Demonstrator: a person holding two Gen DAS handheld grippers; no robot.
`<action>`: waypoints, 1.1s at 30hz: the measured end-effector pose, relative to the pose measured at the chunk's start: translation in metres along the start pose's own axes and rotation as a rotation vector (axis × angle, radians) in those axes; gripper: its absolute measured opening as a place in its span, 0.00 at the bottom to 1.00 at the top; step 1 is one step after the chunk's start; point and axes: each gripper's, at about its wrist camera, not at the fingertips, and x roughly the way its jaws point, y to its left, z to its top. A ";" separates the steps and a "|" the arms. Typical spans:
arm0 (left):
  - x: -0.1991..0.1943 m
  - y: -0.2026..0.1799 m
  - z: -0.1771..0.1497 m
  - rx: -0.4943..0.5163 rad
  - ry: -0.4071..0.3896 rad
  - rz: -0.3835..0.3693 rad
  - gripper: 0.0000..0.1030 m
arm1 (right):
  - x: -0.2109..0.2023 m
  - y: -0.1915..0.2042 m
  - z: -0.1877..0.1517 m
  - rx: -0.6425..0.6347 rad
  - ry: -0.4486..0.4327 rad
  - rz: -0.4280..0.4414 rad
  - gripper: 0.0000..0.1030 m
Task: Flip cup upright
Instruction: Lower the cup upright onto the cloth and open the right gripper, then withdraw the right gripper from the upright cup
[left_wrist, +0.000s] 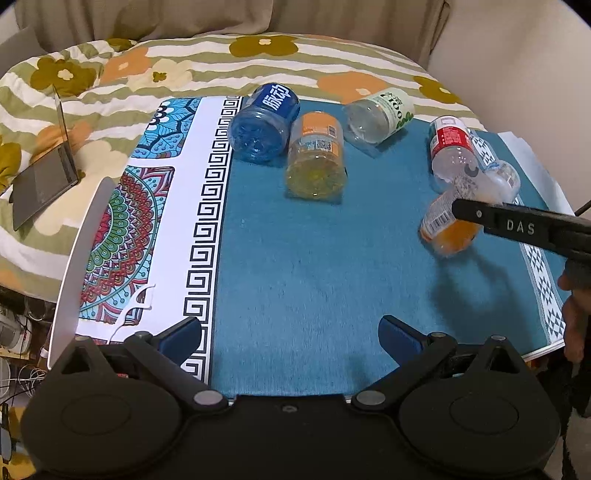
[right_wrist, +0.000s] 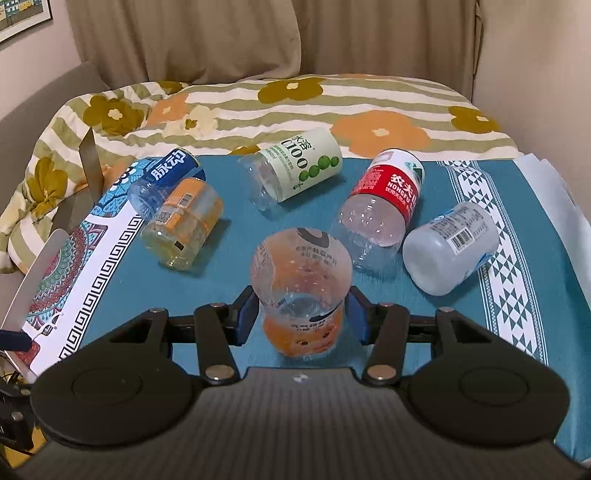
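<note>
Several cut-bottle cups lie on their sides on a teal mat (right_wrist: 221, 295). My right gripper (right_wrist: 301, 314) is shut on a clear cup with an orange label (right_wrist: 301, 280), held above the mat with its open mouth tilted up toward the camera. In the left wrist view this cup (left_wrist: 448, 225) hangs tilted above the mat under the right gripper's black finger (left_wrist: 517, 221). My left gripper (left_wrist: 290, 334) is open and empty over the near part of the mat.
Lying cups: blue label (left_wrist: 264, 123), orange-yellow (left_wrist: 316, 158), green-white (left_wrist: 380, 116), red label (right_wrist: 380, 206), frosted white (right_wrist: 448, 247). A patterned white board (left_wrist: 155, 221) borders the mat's left side. A laptop (left_wrist: 44, 177) sits on the floral bedspread (right_wrist: 295, 107) beyond.
</note>
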 end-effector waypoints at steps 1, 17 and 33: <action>0.000 0.000 0.000 0.003 -0.001 0.001 1.00 | 0.000 0.000 0.000 0.000 -0.002 0.000 0.64; -0.006 0.005 -0.001 -0.001 -0.021 0.012 1.00 | 0.002 0.014 -0.006 -0.058 -0.014 -0.057 0.99; -0.073 -0.037 0.028 0.018 -0.209 0.009 1.00 | -0.096 -0.020 0.009 -0.020 0.001 -0.106 1.00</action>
